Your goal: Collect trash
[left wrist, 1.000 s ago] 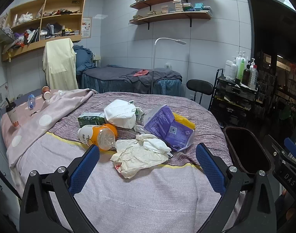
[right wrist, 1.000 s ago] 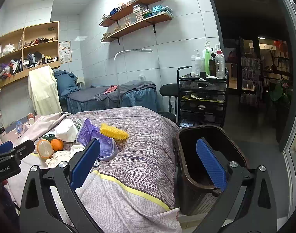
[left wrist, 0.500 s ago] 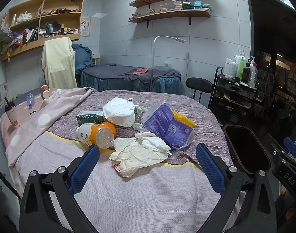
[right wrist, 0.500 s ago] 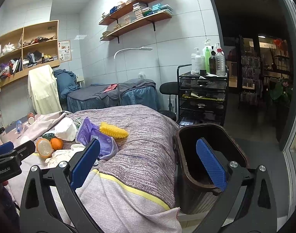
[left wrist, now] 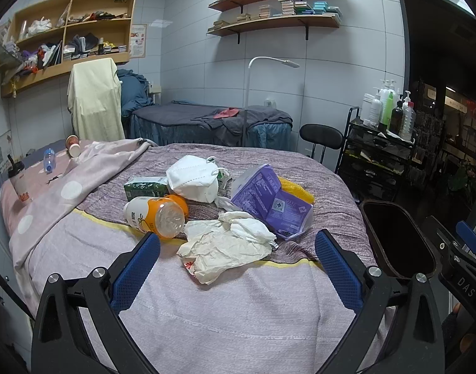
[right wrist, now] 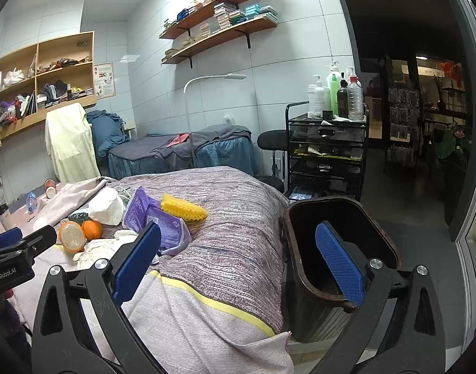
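Observation:
Trash lies in a heap on the bed [left wrist: 206, 305]: crumpled white paper [left wrist: 225, 246], an orange plastic bottle [left wrist: 155, 215] on its side, a purple pouch [left wrist: 270, 202], a white face mask [left wrist: 192, 180], a green carton [left wrist: 146, 187] and a yellow item [right wrist: 183, 210]. My left gripper [left wrist: 236, 268] is open and empty, just short of the crumpled paper. My right gripper [right wrist: 238, 258] is open and empty, above the bed's right edge, its right finger over the dark brown bin [right wrist: 341, 218]. The bin also shows in the left wrist view [left wrist: 397, 240].
A pink blanket [left wrist: 66, 193] with a cup [left wrist: 18, 180], a small bottle [left wrist: 48, 159] and a paper cup [left wrist: 73, 149] lies at the bed's left. A black trolley [right wrist: 327, 152] with bottles and a stool [left wrist: 320, 134] stand behind the bin. A second bed [left wrist: 206, 124] is at the back.
Both grippers have shifted only slightly; the view barely changes. Nothing was taken hold of or let go.

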`<state>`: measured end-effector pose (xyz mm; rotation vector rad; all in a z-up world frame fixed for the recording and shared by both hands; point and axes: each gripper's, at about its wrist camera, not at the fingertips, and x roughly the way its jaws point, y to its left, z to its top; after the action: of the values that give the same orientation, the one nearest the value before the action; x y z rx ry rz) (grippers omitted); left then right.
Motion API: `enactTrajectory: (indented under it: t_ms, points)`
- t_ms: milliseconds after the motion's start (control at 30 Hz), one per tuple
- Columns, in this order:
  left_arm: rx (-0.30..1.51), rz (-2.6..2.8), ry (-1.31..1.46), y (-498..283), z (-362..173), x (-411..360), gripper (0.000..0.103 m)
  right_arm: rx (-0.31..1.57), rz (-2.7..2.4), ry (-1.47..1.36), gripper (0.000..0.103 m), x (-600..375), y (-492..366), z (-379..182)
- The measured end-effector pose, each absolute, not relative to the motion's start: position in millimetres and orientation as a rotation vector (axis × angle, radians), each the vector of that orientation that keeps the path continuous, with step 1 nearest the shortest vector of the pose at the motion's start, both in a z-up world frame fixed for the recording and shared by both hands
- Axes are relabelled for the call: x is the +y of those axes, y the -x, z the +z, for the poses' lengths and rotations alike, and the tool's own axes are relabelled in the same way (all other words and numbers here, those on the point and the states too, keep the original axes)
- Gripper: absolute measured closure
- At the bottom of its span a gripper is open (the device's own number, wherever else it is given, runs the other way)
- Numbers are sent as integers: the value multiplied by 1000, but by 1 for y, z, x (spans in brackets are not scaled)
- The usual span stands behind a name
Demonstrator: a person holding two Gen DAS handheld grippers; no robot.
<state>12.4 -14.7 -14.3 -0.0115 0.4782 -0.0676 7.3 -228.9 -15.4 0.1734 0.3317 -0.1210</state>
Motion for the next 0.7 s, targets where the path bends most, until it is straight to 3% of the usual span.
enactTrajectory:
  t_ms: [367, 700]
  points:
    - [517, -63, 25, -17, -26, -1, 6, 362, -102, -161, 5, -222, -14, -20]
    - [667, 4, 97, -34, -61, 56, 6, 579, 136, -135, 5, -194, -65, -44]
